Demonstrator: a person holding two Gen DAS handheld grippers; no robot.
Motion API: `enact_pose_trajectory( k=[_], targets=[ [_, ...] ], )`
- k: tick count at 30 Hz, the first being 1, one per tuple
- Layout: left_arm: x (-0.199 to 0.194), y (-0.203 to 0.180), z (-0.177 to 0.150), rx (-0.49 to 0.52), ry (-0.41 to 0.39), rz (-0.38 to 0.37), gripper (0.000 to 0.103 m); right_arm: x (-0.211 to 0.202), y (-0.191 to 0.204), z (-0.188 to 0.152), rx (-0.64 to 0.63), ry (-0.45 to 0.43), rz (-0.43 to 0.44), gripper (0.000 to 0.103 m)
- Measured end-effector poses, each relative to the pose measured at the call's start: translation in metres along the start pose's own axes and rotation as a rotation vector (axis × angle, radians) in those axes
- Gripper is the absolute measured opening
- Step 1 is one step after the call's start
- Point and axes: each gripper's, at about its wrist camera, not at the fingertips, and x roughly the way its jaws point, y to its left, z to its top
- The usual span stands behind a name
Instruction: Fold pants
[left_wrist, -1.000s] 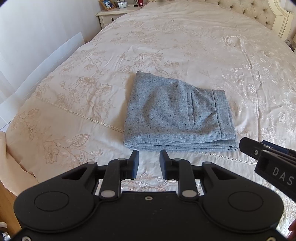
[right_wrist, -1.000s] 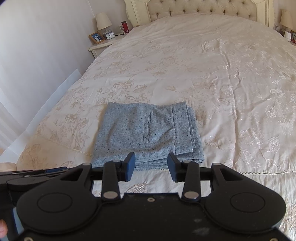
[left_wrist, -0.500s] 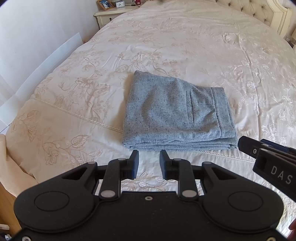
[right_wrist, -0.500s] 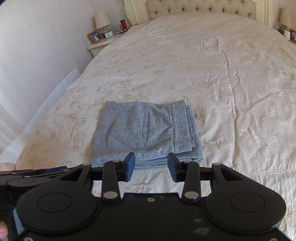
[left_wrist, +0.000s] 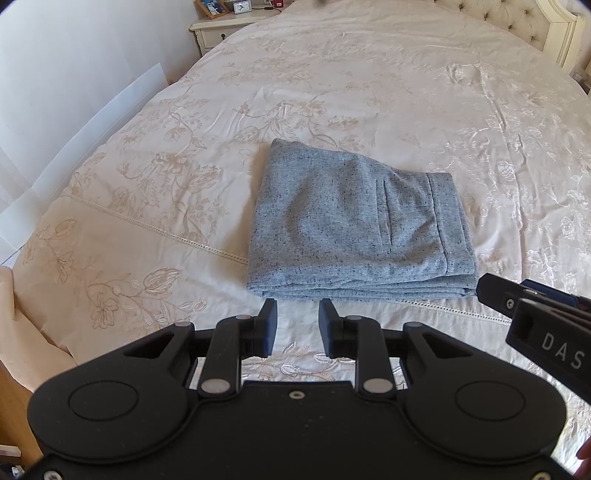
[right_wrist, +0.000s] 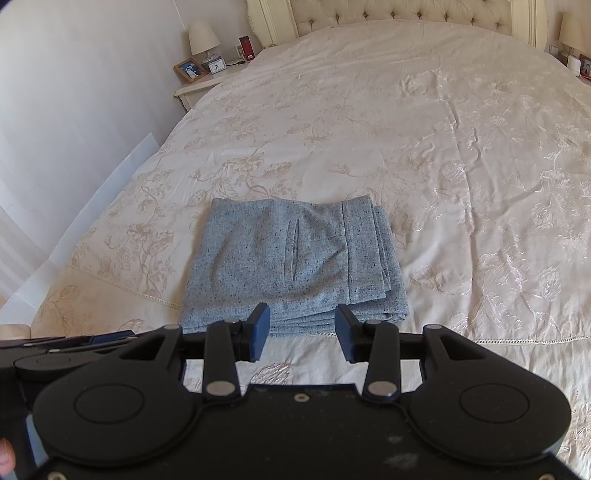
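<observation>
The grey-blue speckled pants (left_wrist: 354, 225) lie folded into a compact stack on the cream bedspread (left_wrist: 332, 74), waistband at the right and a pocket slit on top. My left gripper (left_wrist: 297, 312) hovers just short of the stack's near edge, jaws open with nothing between them. My right gripper (right_wrist: 302, 314) also hangs above the near edge of the pants (right_wrist: 291, 262), open and empty. The right gripper shows as a black body (left_wrist: 535, 317) at the right edge of the left wrist view; the left one sits at the lower left (right_wrist: 74, 345) of the right wrist view.
A floral embroidered bedspread (right_wrist: 443, 147) covers the whole bed, with a tufted headboard (right_wrist: 388, 14) at the far end. A nightstand (right_wrist: 195, 86) with a lamp, photo frame and clock stands at the far left, near a white wall (right_wrist: 74, 92). A fingertip (right_wrist: 5, 456) shows at the lower left.
</observation>
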Motion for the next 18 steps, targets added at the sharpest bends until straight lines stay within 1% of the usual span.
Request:
enact_pose_trajectory(
  k=[18],
  targets=[
    [0.0034, -0.0018, 0.0021, 0.009, 0.0, 0.0, 0.035, 0.0041, 0.0002, 0.0008, 0.014, 0.01, -0.007, 0.042]
  ],
)
